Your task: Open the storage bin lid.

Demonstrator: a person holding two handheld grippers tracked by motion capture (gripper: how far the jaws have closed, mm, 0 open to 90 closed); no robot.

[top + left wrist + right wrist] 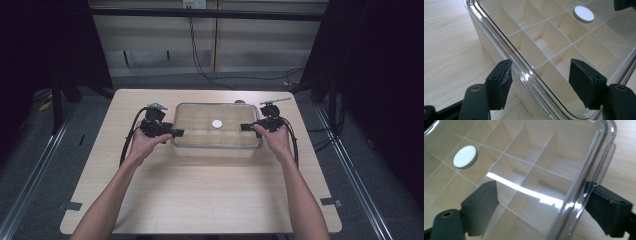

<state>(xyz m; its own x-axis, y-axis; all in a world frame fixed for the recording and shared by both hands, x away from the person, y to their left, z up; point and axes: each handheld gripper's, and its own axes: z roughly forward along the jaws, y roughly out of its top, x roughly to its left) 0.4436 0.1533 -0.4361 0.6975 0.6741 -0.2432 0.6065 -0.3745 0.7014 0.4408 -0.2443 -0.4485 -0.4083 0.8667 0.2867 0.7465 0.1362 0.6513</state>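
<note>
While both jaws gape: left gripper (540, 82) | right gripper (541, 210) | straddling box (217, 145) rims.

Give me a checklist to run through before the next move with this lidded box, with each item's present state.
1. Left tool open, jaws astride the clear lid's edge: ok.
2. Right tool open, jaws astride the opposite edge: ok.
3. Pads touching the lid rim: cannot tell; gaps show in both gripper views.
4. Lid seated flat on the compartment box: ok, no lifted corner shows.
5. White round disc near the lid's middle, away from both tools: ok.
6. Box away from the table edges: ok.
</note>
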